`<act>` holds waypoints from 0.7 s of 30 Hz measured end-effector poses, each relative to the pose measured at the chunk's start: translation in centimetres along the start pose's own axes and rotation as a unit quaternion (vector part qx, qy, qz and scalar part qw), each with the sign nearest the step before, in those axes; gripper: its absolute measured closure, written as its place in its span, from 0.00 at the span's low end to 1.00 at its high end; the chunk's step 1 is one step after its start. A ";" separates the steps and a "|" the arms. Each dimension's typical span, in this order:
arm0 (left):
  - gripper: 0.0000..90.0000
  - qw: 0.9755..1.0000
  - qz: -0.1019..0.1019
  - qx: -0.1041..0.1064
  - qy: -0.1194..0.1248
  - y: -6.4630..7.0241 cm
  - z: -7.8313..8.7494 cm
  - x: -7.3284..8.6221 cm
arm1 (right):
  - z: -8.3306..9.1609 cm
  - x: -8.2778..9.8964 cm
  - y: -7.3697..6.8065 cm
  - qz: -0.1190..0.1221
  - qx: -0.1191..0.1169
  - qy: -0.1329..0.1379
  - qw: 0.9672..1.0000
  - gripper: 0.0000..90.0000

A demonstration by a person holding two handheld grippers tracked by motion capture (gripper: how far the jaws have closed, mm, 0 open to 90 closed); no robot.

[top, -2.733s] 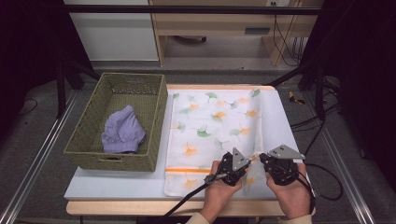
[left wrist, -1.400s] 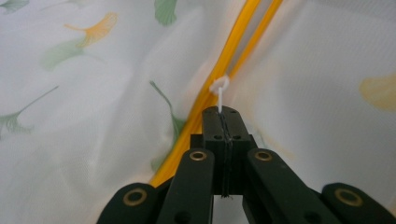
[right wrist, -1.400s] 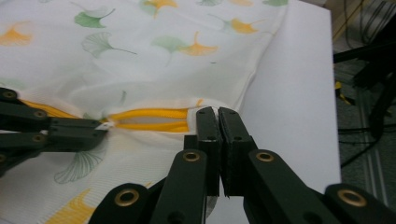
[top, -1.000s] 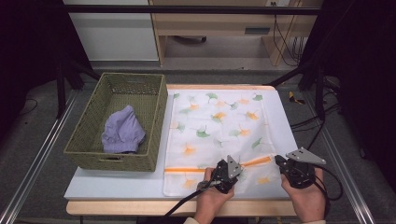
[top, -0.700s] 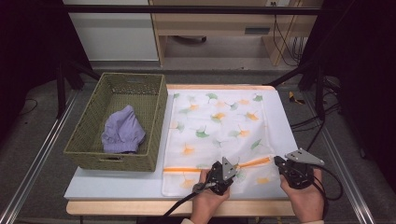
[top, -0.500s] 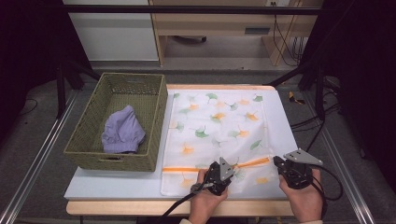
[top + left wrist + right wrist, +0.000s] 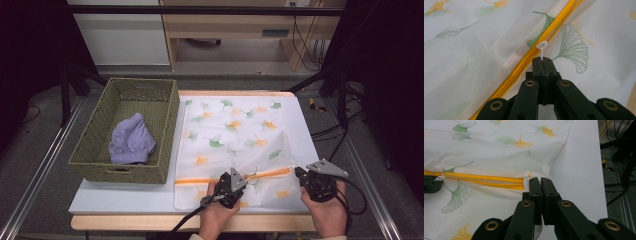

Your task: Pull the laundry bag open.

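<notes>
A white mesh bag [image 7: 230, 130] printed with ginkgo leaves lies flat on the white table [image 7: 125, 200]. An orange zipper [image 7: 270, 173] runs across its near end. My left gripper [image 7: 244, 176] is shut on the small white zipper pull [image 7: 542, 47], seen just past its tips [image 7: 544, 60] in the left gripper view. My right gripper [image 7: 299, 173] is shut on the bag's fabric at the zipper's right end [image 7: 539, 180]. Between the two grippers the zipper's two orange tapes [image 7: 486, 181] stand slightly apart.
A green woven basket [image 7: 142, 82] stands left of the bag and holds a crumpled purple cloth [image 7: 131, 145]. The table's right edge [image 7: 599, 170] is close to my right gripper, with cables on the floor beyond it.
My left gripper has slid left along the zipper with the pull in it. The right gripper, which earlier moved out to the bag's right edge, has stayed there.
</notes>
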State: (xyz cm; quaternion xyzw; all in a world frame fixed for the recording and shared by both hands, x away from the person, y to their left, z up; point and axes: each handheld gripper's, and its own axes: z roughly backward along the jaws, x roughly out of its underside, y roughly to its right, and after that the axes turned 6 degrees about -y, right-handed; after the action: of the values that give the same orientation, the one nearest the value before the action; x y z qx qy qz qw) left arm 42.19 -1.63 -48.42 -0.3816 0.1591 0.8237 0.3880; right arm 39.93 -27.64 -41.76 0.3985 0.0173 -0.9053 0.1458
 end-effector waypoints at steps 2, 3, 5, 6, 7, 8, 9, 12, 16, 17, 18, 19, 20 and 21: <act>1.00 1.000 0.002 -0.002 -0.002 -0.3 0.2 0.2 | -0.1 0.1 0.1 -0.001 0.001 -0.002 1.000 0.98; 1.00 1.000 0.006 -0.004 -0.001 -0.5 0.3 0.3 | -0.1 0.1 0.3 0.001 0.002 -0.002 1.000 0.98; 1.00 1.000 0.010 -0.005 0.001 -0.7 0.4 0.5 | -0.2 0.2 0.4 -0.003 0.001 -0.002 1.000 0.98; 1.00 1.000 0.011 -0.006 0.001 -0.8 0.5 0.6 | -0.2 0.2 0.4 -0.001 0.001 -0.002 1.000 0.98; 1.00 1.000 0.013 -0.006 0.001 -0.9 0.6 0.7 | -0.3 0.2 0.4 -0.003 0.000 -0.002 1.000 0.98; 1.00 1.000 0.015 -0.008 0.002 -1.0 0.7 0.7 | -0.3 0.2 0.3 -0.002 0.002 -0.005 1.000 0.98; 1.00 1.000 0.012 -0.011 0.000 -1.1 0.8 0.8 | -0.3 0.2 0.3 -0.003 0.002 -0.004 1.000 0.98; 1.00 1.000 0.018 -0.014 0.005 -1.4 1.1 1.1 | -0.3 0.2 0.3 -0.004 0.001 -0.002 1.000 0.98; 1.00 1.000 0.022 -0.021 0.008 -1.9 1.7 1.5 | -0.2 0.3 0.3 -0.006 0.003 -0.003 1.000 0.98; 1.00 0.999 0.026 -0.019 0.011 -2.0 1.9 1.6 | -0.2 0.3 0.3 -0.007 0.003 -0.003 1.000 0.98; 1.00 0.999 0.030 -0.021 0.014 -2.2 2.0 1.7 | -0.2 0.3 0.3 -0.007 0.002 -0.002 1.000 0.98; 1.00 0.999 0.032 -0.023 0.013 -2.3 2.2 1.8 | -0.3 0.3 0.3 -0.004 0.004 -0.002 1.000 0.98; 1.00 0.999 0.032 -0.025 0.011 -2.5 2.3 1.9 | -0.3 0.4 0.3 -0.004 0.003 -0.002 1.000 0.98; 1.00 0.999 0.036 -0.024 0.014 -2.6 2.3 2.0 | -0.3 0.4 0.3 -0.005 0.004 -0.002 1.000 0.98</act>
State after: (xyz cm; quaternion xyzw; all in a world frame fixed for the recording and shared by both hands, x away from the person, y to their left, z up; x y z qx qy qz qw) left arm 42.14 2.38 -48.33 -0.3962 0.1580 0.8353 0.3468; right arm 39.97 -27.93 -42.20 0.3971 0.0159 -0.9070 0.1395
